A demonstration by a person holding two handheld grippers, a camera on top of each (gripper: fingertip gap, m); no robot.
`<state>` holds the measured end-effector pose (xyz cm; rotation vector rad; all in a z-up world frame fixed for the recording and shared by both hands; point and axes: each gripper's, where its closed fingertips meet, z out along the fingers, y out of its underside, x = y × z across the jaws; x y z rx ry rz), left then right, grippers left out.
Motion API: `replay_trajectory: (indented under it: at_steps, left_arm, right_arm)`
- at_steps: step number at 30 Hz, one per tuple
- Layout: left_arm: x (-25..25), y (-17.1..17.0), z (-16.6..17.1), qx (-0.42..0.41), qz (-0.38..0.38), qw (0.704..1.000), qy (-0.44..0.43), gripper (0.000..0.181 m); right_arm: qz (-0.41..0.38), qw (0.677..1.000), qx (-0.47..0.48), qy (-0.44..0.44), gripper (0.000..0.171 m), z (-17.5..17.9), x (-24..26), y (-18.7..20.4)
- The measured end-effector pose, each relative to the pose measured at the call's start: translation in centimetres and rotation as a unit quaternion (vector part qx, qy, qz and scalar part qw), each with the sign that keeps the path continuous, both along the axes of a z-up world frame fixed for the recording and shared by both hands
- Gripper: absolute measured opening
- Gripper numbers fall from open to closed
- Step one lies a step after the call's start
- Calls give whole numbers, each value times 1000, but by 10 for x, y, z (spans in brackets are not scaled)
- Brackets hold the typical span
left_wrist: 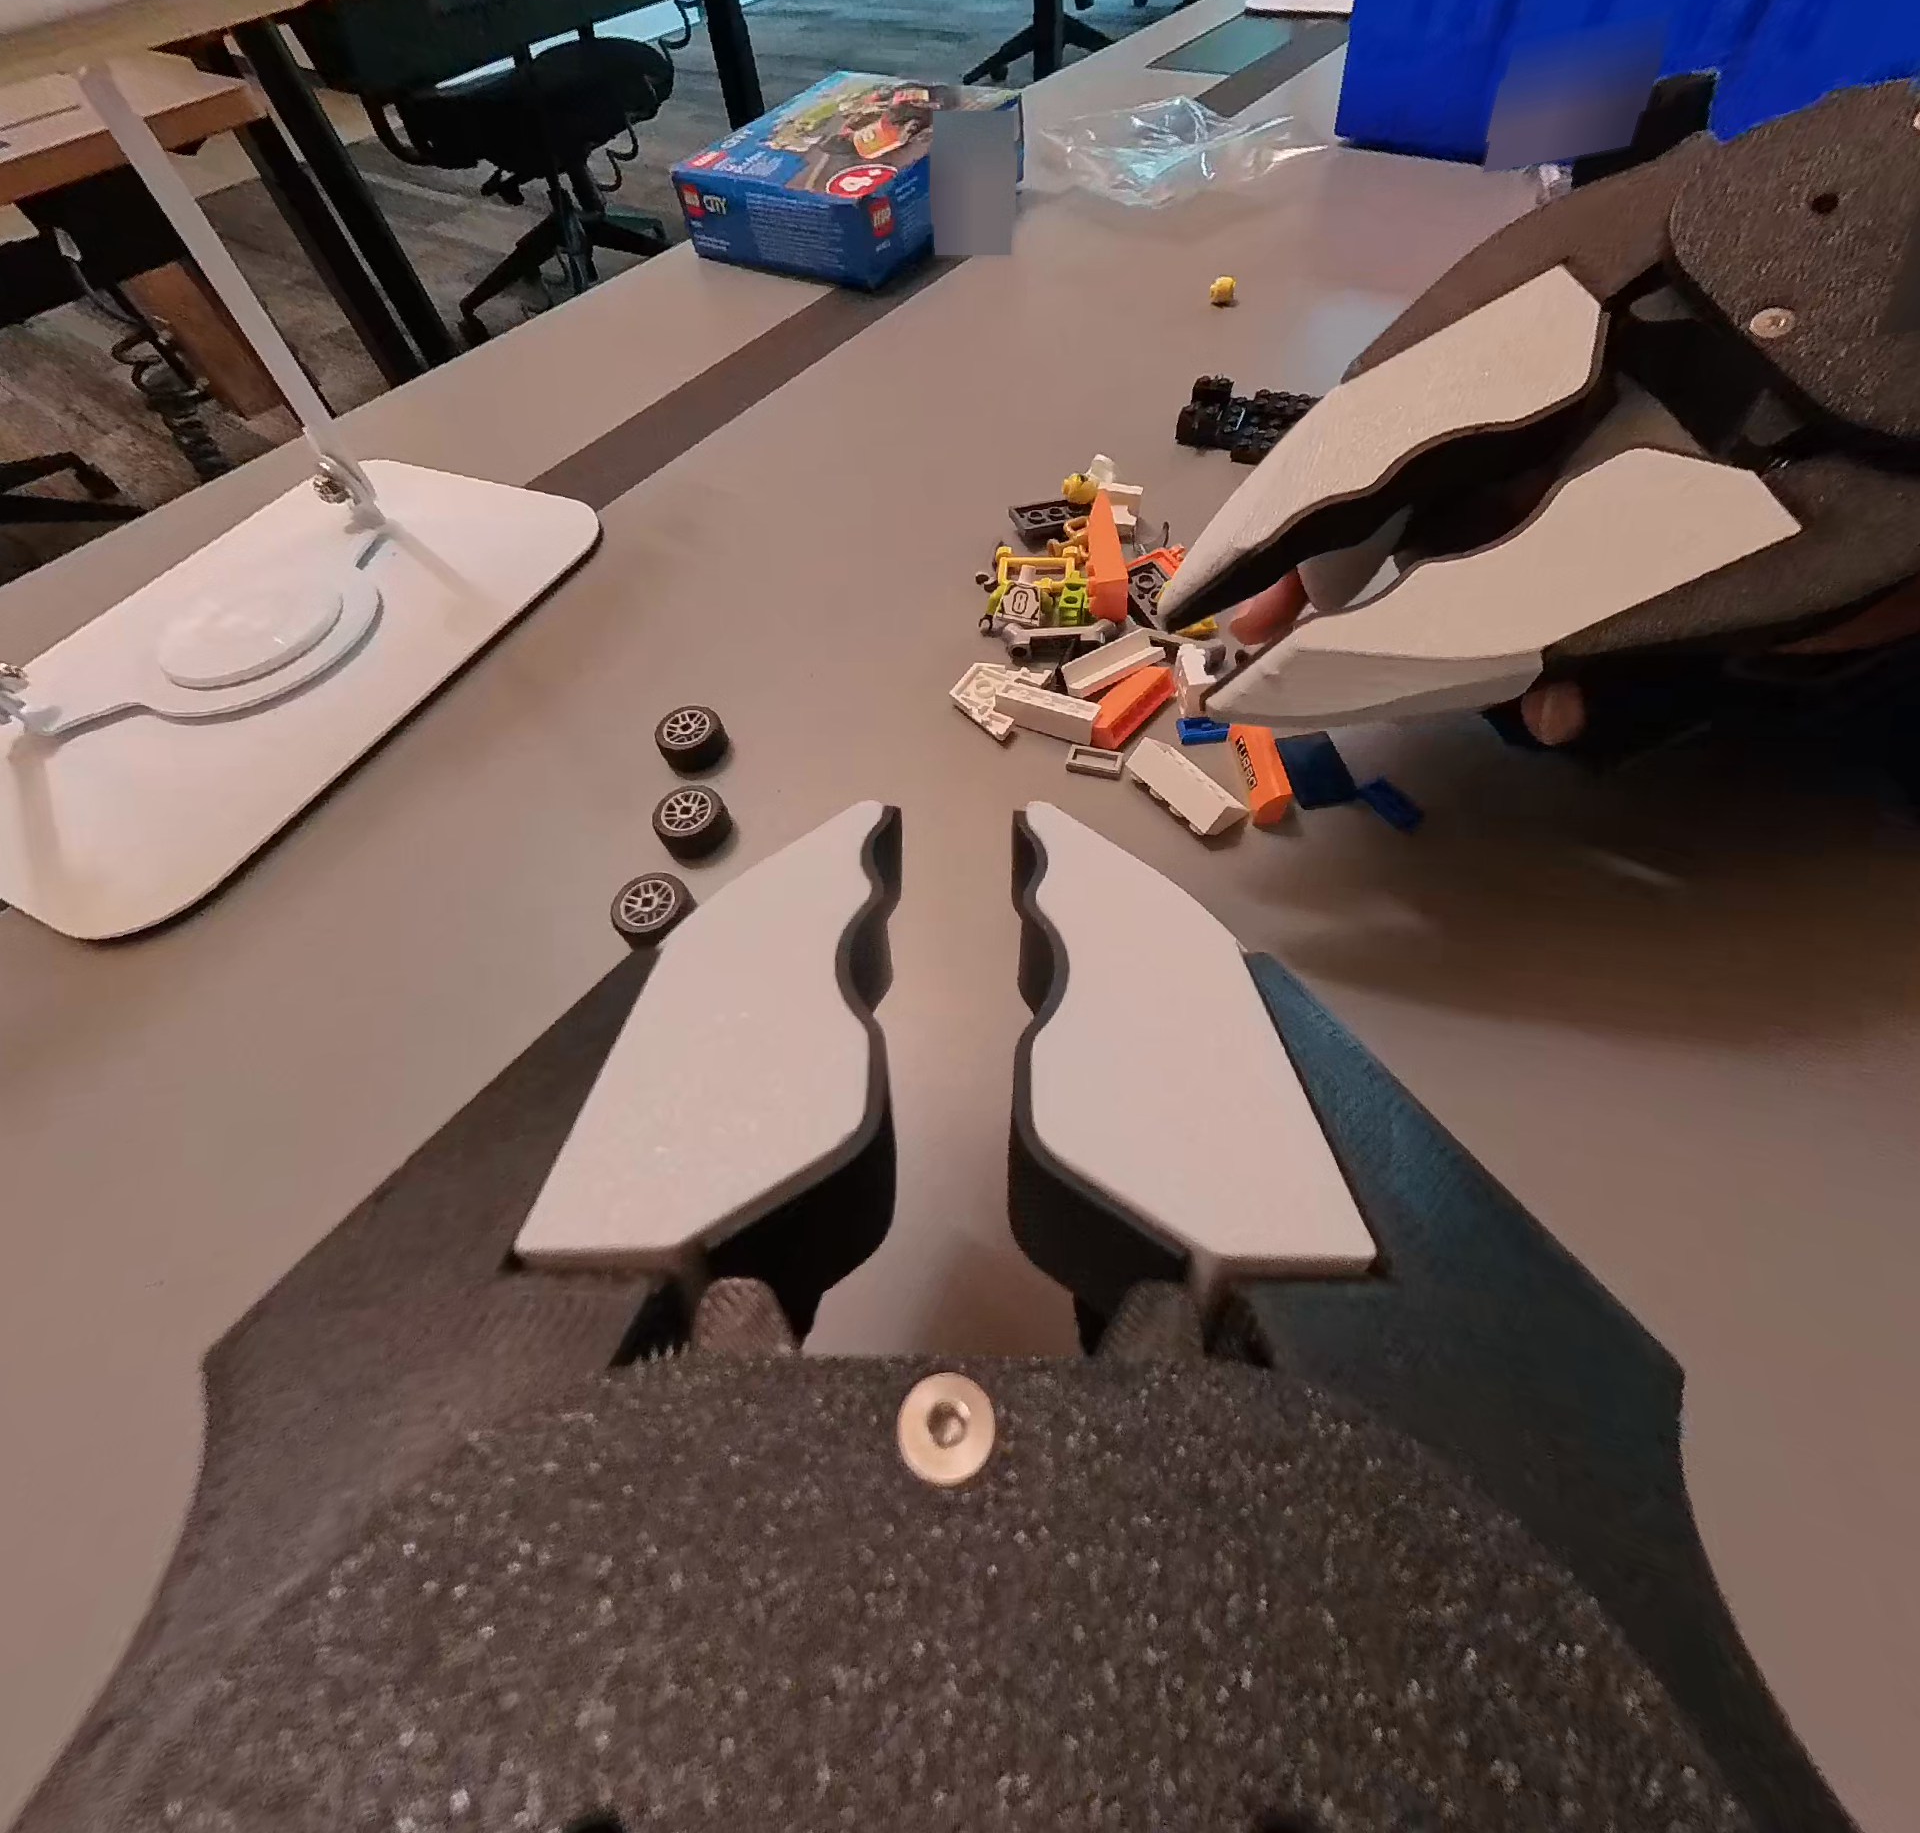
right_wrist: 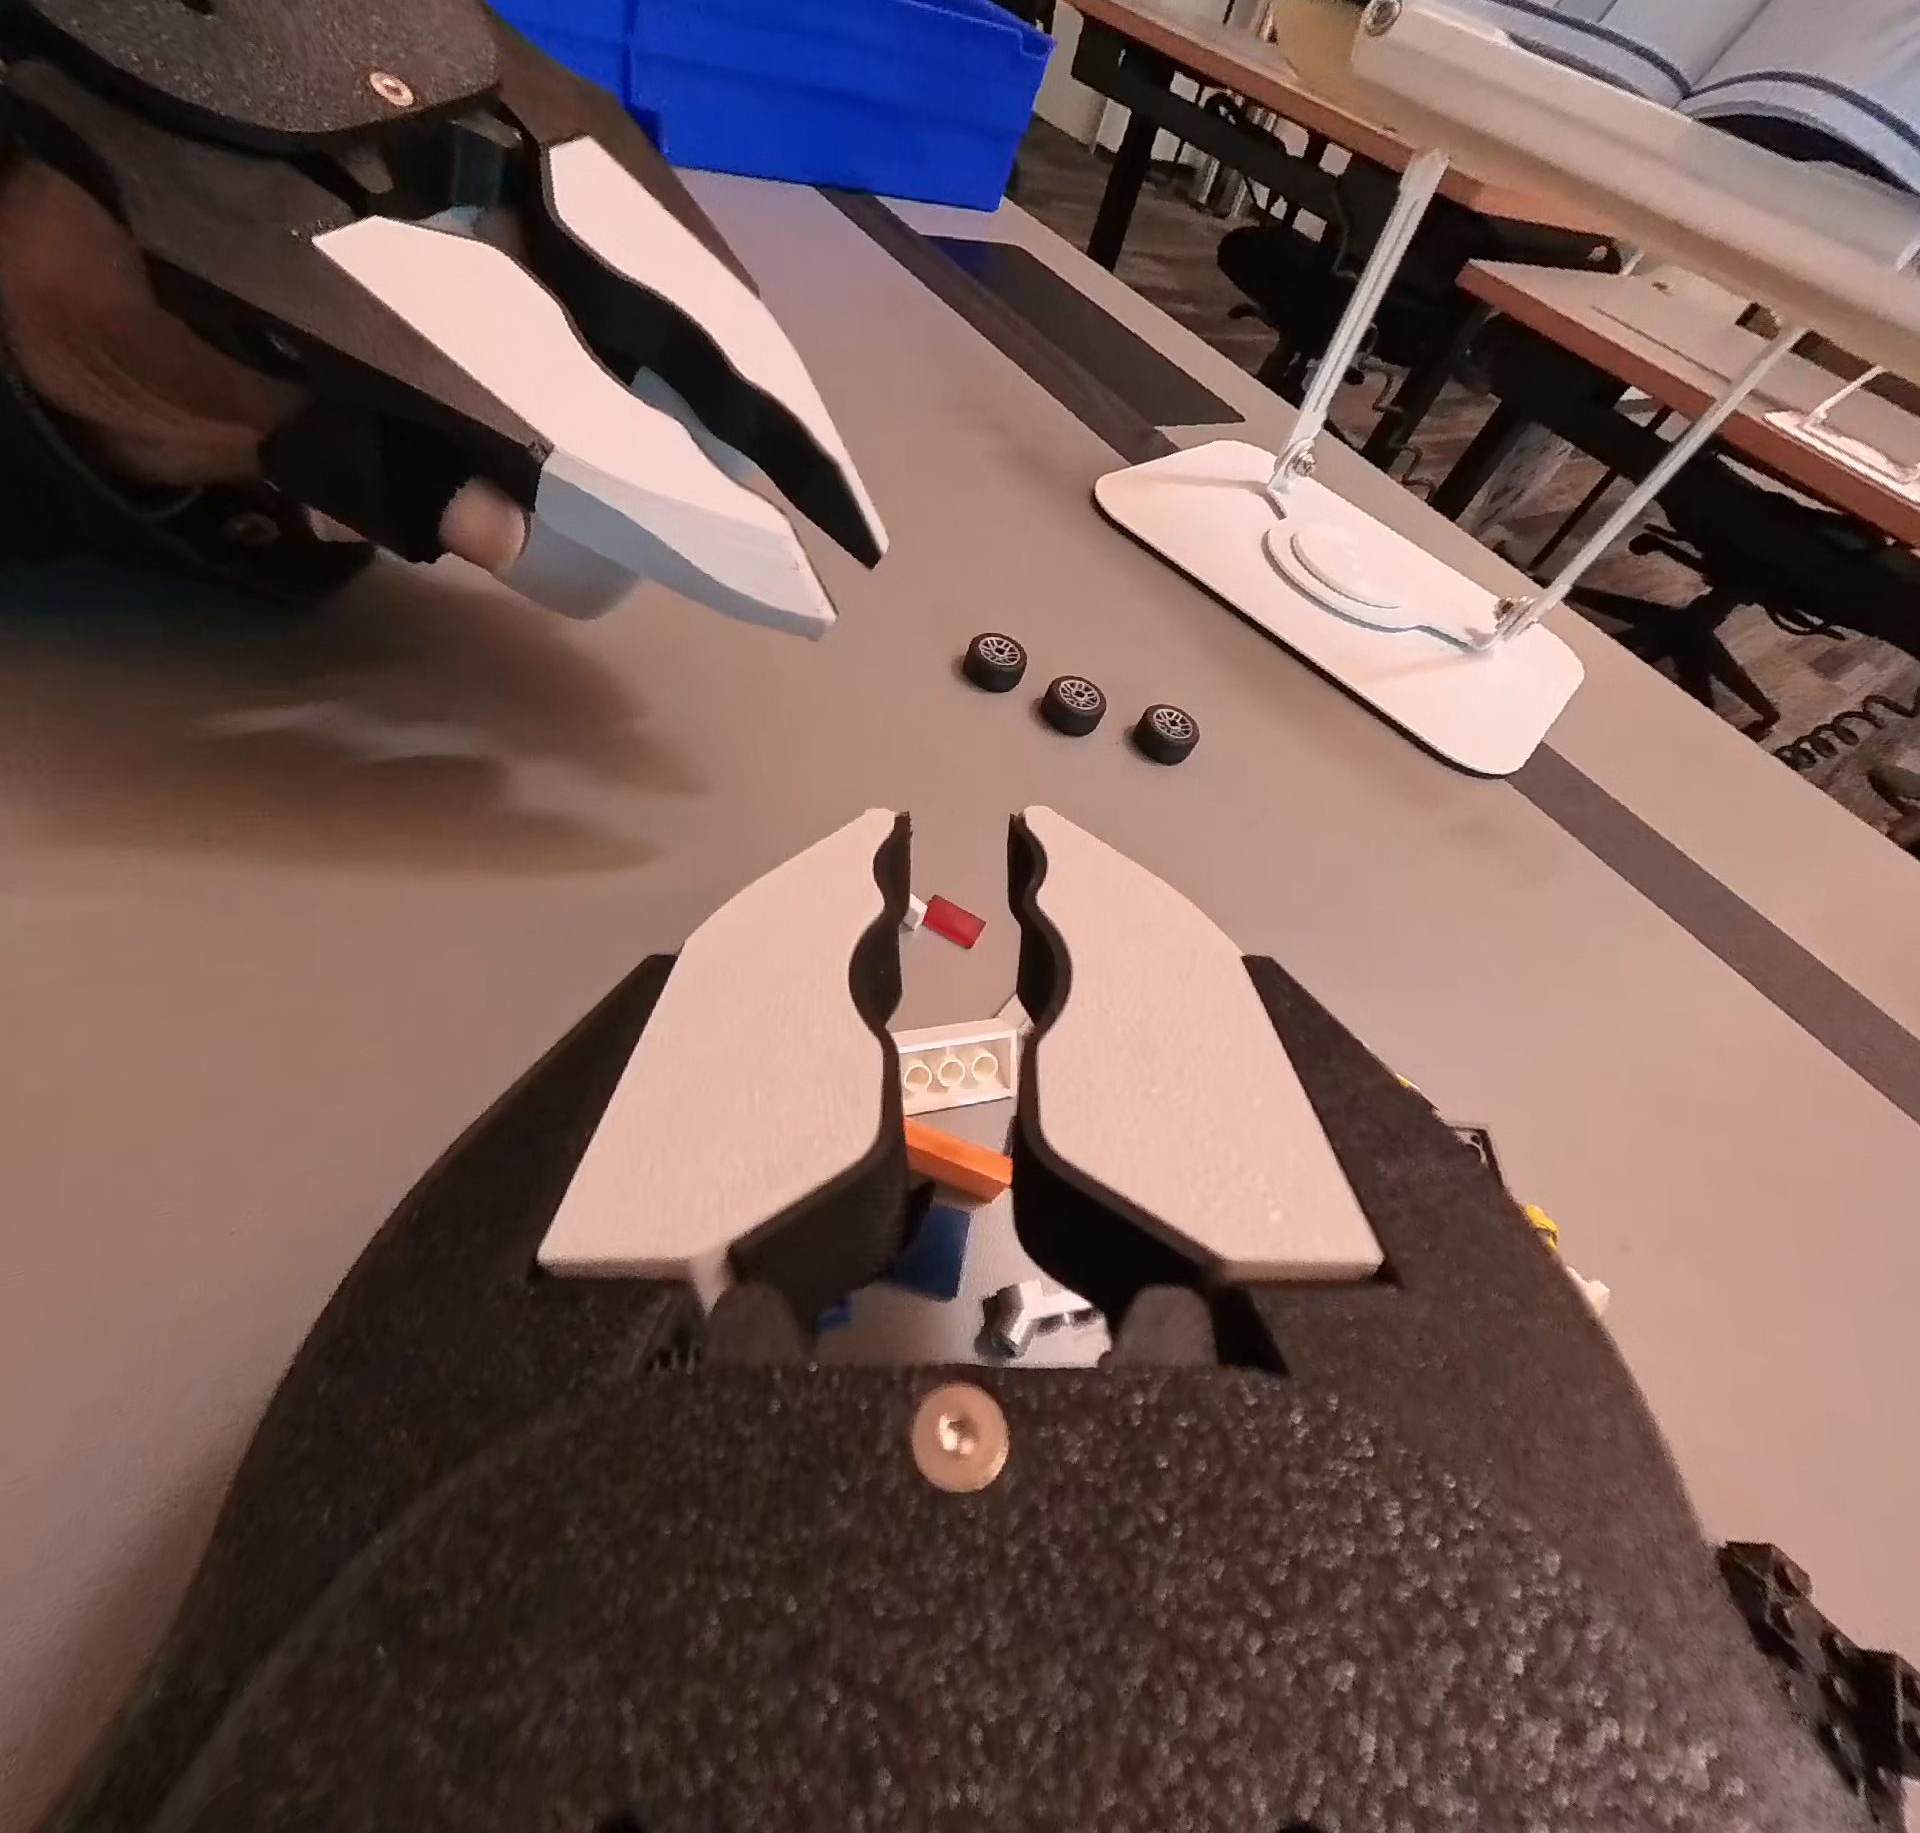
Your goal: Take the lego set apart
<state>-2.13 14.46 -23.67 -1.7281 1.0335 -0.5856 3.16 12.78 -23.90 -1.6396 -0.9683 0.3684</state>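
1. The bench (left_wrist: pixel 520 1108) looks like smooth matt grey laminate, crossed by a darker matt strip.
2. The left claw (left_wrist: pixel 956 827) has a rough, speckled black plastic body low in the frame, smooth matt pale-grey finger (left_wrist: pixel 727 1035) faces, and a shiny metal screw (left_wrist: pixel 945 1427).
3. The right claw (right_wrist: pixel 958 827) shows the same grainy black plastic and a bright metal screw.
4. The loose bricks (left_wrist: pixel 1101 640) right of centre are glossy hard plastic.
5. The three wheels (left_wrist: pixel 691 739) have matt rubbery tyres and metallic-looking grey hubs.
6. The box (left_wrist: pixel 810 194) at upper centre is printed glossy cardboard; the bag (left_wrist: pixel 1153 147) beside it is crinkled clear plastic.
7. The lamp base (left_wrist: pixel 260 661) at left is smooth white.
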Motion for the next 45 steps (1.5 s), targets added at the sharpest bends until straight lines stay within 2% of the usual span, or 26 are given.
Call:
replay_trajectory:
  at_steps: [5,14,15,16,20,25,34,36,40,45]
  left_arm:
    - [0,-1,-4,-13,-4,1000,-1,0]
    - [2,0,-9,-28,-6,1000,-11,0]
    - [2,1,-9,-28,-2,1000,-11,0]
    - [1,2,-10,-32,3,999,-11,0]
    - [-2,10,-11,-38,20,999,-15,0]
    - [-4,35,6,18,52,998,-4,0]
    - [-7,50,3,33,77,996,15,0]
    - [-8,51,5,45,80,996,17,0]
    - [-11,54,14,55,95,994,0,0]
    - [-39,57,44,86,157,984,-28,0]
  right_arm:
    - [2,1000,0,-2,18,-3,-1,-1]
    - [-11,1000,6,9,23,0,3,2]
    - [-8,1000,2,12,16,0,3,1]
    - [-5,1000,-3,16,0,0,3,0]
    - [-7,999,-36,18,0,-5,5,0]
    - [-16,1000,-8,-14,0,-11,4,3]
    - [12,996,63,-59,0,-10,-11,-2]
    - [28,996,51,-72,0,-8,-18,-8]
    - [42,996,-47,-60,0,-13,-38,-37]
    - [-49,994,-65,-67,0,-2,-47,-70]
